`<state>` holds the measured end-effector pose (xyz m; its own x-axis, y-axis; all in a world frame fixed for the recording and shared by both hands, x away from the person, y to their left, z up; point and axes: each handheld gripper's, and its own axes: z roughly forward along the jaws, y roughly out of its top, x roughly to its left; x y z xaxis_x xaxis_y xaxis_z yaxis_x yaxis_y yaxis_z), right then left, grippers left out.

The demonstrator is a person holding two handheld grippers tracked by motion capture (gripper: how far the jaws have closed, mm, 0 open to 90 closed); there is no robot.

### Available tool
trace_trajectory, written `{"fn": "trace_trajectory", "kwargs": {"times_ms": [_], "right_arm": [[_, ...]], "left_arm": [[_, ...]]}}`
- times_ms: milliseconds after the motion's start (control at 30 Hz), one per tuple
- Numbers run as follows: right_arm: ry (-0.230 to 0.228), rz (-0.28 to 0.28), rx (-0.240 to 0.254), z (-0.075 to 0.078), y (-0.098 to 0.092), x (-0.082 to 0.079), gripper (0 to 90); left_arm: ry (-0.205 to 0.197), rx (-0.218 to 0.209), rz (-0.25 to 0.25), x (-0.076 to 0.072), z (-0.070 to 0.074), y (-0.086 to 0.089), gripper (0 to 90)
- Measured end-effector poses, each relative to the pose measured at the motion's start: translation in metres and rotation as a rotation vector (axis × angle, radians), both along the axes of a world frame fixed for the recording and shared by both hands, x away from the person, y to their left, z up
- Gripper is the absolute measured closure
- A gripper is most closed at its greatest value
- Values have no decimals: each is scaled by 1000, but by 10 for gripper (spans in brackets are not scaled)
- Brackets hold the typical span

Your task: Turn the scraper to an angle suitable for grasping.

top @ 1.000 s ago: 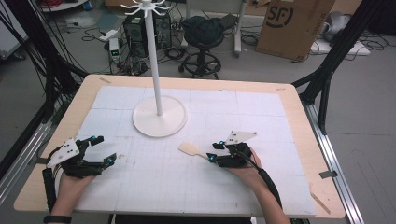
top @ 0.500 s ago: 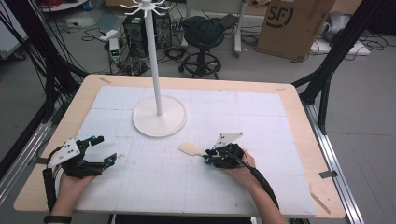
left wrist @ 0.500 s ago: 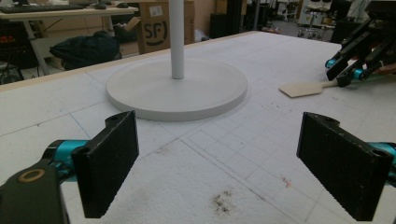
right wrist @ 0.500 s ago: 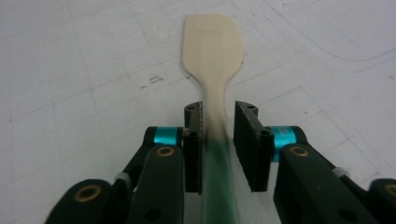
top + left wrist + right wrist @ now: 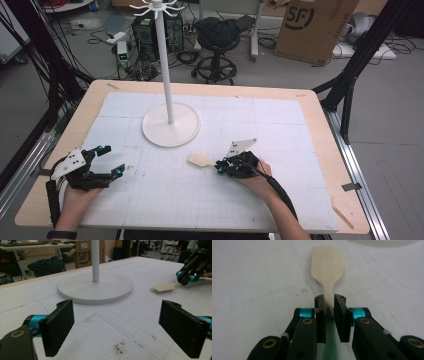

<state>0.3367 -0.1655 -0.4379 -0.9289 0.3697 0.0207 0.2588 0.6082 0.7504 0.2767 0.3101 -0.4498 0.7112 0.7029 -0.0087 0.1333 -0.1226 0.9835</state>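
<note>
Spatula (image 5: 200, 160) lies flat on the table, just in front of the white stand base (image 5: 171, 125). Left gripper (image 5: 107, 162), jaws wide and empty, rests well left of the base. Right gripper (image 5: 329, 305) has just been closing, now clamped on the spatula's handle: grasp step. Next likely a lift toward the stand, keeping the thin handle from slipping.
</note>
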Motion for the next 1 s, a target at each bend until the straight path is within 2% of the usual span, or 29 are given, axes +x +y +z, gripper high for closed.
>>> {"fn": "trace_trajectory", "kwargs": {"times_ms": [100,133,167,367,400,467,500,733,767,833,1000], "right_arm": [[-5,55,18,9,13,5,810],[-5,55,18,9,13,5,810],[-19,96,23,14,25,9,809],[-9,192,32,21,67,24,809],[-16,215,35,22,75,25,809],[0,264,34,23,93,30,809],[-11,291,22,23,102,31,808],[12,421,9,15,157,41,808],[12,421,9,15,157,41,808],[21,454,-6,10,175,42,808],[22,492,-28,3,196,40,807]], "left_arm": [[-2,5,-2,0,0,0,136],[-3,5,-2,0,0,0,136],[-3,3,-3,0,0,0,135],[-6,6,-7,0,0,0,135],[-6,6,-5,0,0,0,135],[-5,5,-5,0,0,0,135],[-5,3,-4,0,0,0,135],[-6,3,-7,-1,0,0,135],[-6,3,-7,-1,0,0,135],[-6,3,-7,-1,0,0,135],[-9,7,-10,-1,0,0,135]]}}
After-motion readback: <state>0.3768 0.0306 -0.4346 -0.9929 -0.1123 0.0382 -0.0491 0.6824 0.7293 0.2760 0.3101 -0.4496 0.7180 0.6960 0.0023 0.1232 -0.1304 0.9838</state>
